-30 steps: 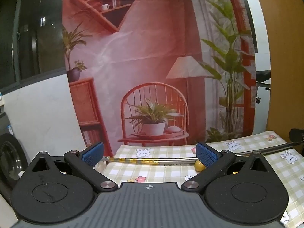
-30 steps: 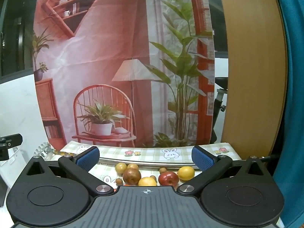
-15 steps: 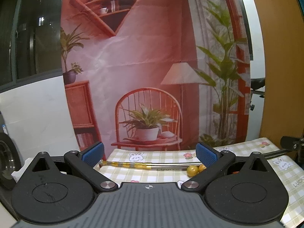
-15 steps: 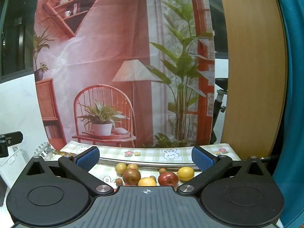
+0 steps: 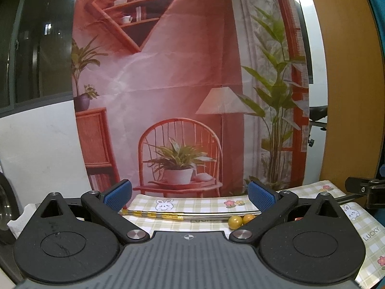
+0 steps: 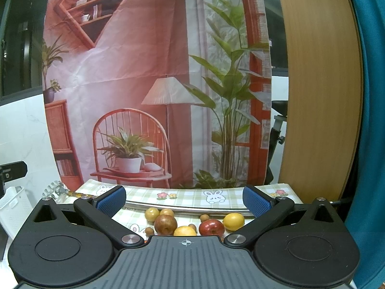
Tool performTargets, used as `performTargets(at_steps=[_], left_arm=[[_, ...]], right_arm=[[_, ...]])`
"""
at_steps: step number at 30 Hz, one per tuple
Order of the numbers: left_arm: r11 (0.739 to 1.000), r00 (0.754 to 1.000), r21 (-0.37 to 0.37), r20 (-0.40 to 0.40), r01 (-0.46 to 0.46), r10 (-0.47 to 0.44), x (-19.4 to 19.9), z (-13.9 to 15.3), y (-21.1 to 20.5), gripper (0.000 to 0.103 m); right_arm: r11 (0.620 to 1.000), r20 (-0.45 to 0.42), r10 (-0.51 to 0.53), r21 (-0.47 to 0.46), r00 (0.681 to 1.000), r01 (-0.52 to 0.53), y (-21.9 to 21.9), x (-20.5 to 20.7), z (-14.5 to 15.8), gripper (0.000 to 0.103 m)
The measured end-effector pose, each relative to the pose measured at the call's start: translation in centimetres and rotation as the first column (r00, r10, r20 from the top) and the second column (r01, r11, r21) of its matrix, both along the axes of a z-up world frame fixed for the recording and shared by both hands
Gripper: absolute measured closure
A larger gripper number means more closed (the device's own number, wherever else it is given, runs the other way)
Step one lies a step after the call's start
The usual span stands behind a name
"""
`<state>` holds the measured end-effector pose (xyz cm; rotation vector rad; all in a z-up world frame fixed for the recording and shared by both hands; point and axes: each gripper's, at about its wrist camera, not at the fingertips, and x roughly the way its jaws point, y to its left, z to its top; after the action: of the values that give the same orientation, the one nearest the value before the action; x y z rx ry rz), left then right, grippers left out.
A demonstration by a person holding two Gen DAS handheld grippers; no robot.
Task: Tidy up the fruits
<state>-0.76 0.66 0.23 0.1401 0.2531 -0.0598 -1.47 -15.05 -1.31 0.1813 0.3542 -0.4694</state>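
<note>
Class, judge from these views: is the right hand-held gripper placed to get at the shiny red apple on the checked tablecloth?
Probably yes. The right hand-held gripper is open and empty, and the shiny red apple lies just ahead between its fingers, nothing above it. The oval yellow fruit sits close beside it and might get nudged.

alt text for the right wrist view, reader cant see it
The open right gripper points over fruit on a checked tablecloth: a red apple, a brown pear, a lemon. A printed room backdrop hangs behind.
</note>
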Motion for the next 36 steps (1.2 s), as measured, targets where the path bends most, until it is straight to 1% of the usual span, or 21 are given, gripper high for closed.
performTargets(at_steps=[2,3,5,7,14,18,22,28,36], left_arm=[[1.0,1.0,0.003,0.003,0.0,0.0,0.0,0.0,0.0,0.0],[1.0,1.0,0.002,0.004,0.002,-0.002,0.0,0.0,0.0,0.0],[1.0,1.0,0.002,0.006,0.003,-0.003,-0.1,0.0,0.0,0.0],[1.0,1.0,0.005,0.009,-0.001,0.0,-0.2,0.1,-0.1,0.0],[1.0,1.0,0.0,0.018,-0.007,0.007,-0.3,0.3,0.1,0.0],[1.0,1.0,-0.006,0.02,-0.003,0.003,-0.3,0.4,0.1,0.0],[1.0,1.0,-0.012,0.023,-0.004,0.005,-0.4,0.4,0.0,0.0],[1.0,1.0,-0.027,0.022,-0.006,0.007,-0.4,0.5,0.2,0.0],[1.0,1.0,-0.027,0.019,-0.009,0.009,-0.4,0.5,0.2,0.0]], right_arm=[[1.0,0.001,-0.001,-0.002,1.0,0.001,0.0,0.2,-0.4,0.0],[1.0,0.001,0.0,-0.003,1.0,0.0,-0.1,0.1,0.4,0.0],[1.0,0.002,0.0,-0.004,1.0,0.0,-0.1,0.2,0.3,0.0],[1.0,0.003,0.0,-0.006,1.0,0.0,-0.1,-0.2,0.9,0.0],[1.0,0.003,0.001,-0.008,1.0,-0.001,0.0,-0.5,1.0,0.0],[1.0,0.003,0.002,-0.011,1.0,-0.002,0.0,-0.2,0.3,0.0],[1.0,0.001,0.002,-0.014,1.0,-0.002,0.3,-0.4,0.9,0.0],[1.0,0.001,0.002,-0.015,1.0,-0.002,0.3,-0.3,0.7,0.0],[1.0,0.002,0.002,-0.016,1.0,-0.002,0.3,-0.3,0.7,0.0]])
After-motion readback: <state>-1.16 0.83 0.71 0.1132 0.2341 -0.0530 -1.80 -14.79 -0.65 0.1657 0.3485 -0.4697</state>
